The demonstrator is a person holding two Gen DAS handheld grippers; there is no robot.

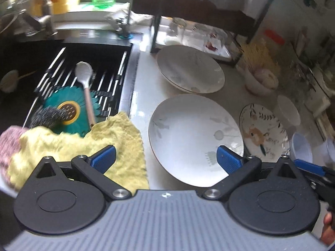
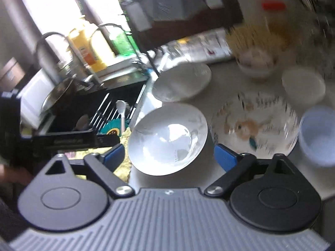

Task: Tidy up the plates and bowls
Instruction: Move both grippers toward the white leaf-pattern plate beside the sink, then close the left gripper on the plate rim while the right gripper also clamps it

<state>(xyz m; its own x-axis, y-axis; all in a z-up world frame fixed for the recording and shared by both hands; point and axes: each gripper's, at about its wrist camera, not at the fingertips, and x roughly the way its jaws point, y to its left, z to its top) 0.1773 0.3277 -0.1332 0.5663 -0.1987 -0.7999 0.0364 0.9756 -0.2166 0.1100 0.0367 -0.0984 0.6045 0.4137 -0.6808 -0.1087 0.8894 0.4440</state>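
Two large white plates lie on the pale counter: a near one [image 1: 192, 133] [image 2: 167, 138] and a far one [image 1: 189, 69] [image 2: 182, 81]. A small flower-patterned plate [image 1: 263, 132] [image 2: 253, 123] lies right of the near plate. A small white bowl [image 1: 290, 109] [image 2: 303, 85] and a pale blue cup [image 1: 301, 146] [image 2: 318, 136] stand further right. My left gripper [image 1: 166, 160] is open and empty, just above the near plate's front edge. My right gripper [image 2: 168, 153] is open and empty, low over the same plate; its view is blurred.
A black sink [image 1: 62, 62] with a roll-up rack, a white spoon [image 1: 84, 77] and a teal strainer mat lies to the left. A yellow cloth [image 1: 100, 146] lies on the sink's edge. A dark dish rack [image 1: 201, 10] stands behind. A bowl of food [image 1: 260, 79] stands at the right.
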